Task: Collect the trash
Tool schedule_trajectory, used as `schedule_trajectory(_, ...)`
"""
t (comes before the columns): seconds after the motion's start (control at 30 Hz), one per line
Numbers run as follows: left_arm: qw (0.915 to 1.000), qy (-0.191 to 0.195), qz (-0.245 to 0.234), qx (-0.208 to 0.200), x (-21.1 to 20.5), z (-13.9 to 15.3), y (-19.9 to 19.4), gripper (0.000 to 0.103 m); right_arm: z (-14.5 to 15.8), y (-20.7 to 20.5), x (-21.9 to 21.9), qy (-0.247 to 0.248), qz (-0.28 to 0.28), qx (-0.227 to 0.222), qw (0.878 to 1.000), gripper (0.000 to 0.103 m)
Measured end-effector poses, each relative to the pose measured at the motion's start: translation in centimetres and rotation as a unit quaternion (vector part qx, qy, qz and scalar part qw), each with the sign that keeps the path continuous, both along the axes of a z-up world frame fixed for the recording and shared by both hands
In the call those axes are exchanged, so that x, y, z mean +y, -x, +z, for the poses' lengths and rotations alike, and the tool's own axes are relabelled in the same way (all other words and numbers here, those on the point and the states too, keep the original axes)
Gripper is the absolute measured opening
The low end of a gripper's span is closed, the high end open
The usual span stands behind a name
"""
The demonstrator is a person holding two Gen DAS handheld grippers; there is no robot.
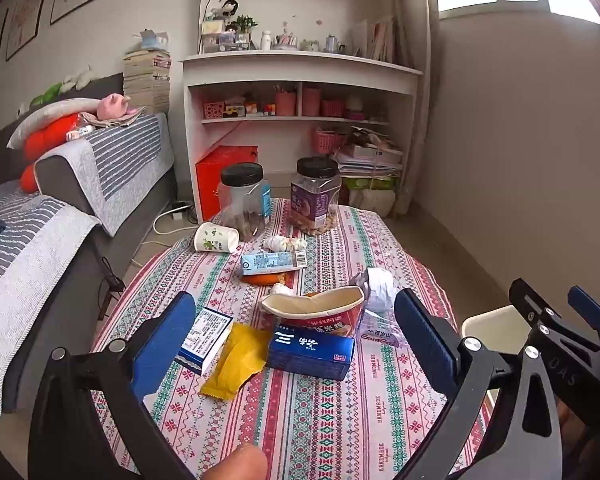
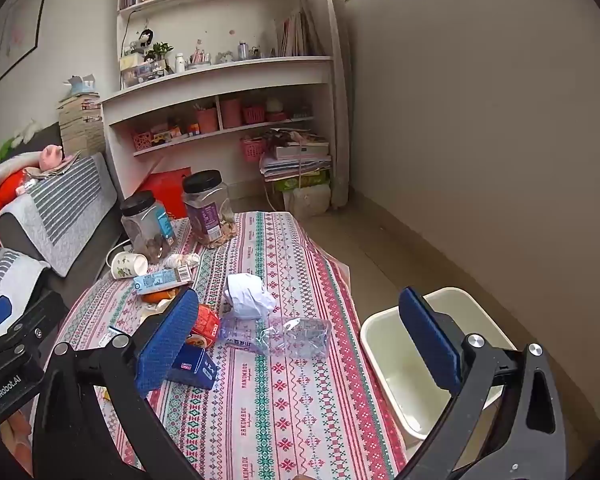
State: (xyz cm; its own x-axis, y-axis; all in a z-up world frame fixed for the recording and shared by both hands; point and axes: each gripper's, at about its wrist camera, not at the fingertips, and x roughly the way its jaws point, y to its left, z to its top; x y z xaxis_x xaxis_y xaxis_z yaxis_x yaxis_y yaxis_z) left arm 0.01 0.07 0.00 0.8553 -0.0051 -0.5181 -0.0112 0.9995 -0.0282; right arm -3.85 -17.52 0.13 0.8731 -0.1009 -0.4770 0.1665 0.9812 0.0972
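Left wrist view: the left gripper [image 1: 296, 344] has its jaws wide apart and empty. Between them on the table [image 1: 308, 420] lie a squashed noodle cup [image 1: 314, 312], a blue box [image 1: 310, 354] and a yellow wrapper [image 1: 234, 364]; a paper cup [image 1: 216, 238] lies beyond.

Right wrist view: the right gripper [image 2: 300, 340] also has its jaws apart, holding nothing. A crushed plastic bottle [image 2: 280, 336] and crumpled paper [image 2: 248, 294] sit between them; the empty bin [image 2: 384, 352] stands behind the right jaw.

– Left wrist view: looked forward and downward over the table [image 1: 324, 420] from its near end, close above the blue box [image 1: 310, 354], toward the shelves [image 1: 300, 64].

– Right wrist view: same facing, set further right, beside the bin [image 2: 384, 344]. Shared: tablecloth, both jars, bottle [image 2: 284, 336].
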Motion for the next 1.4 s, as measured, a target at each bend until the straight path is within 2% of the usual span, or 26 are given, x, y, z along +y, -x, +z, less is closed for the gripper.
schedule_trajectory(0.63, 1.0, 0.002, 0.001, 0.0, 0.6, -0.3, 0.2, 0.097, 0.0, 0.1, 0.7, 0.017, 0.009, 0.001, 1.0, 0.096)
schedule_trajectory(1.4, 1.0, 0.003, 0.007, 0.005, 0.9, -0.1, 0.1, 0.097, -0.5, -0.1, 1.0, 0.015, 0.009, 0.007, 1.0, 0.096)
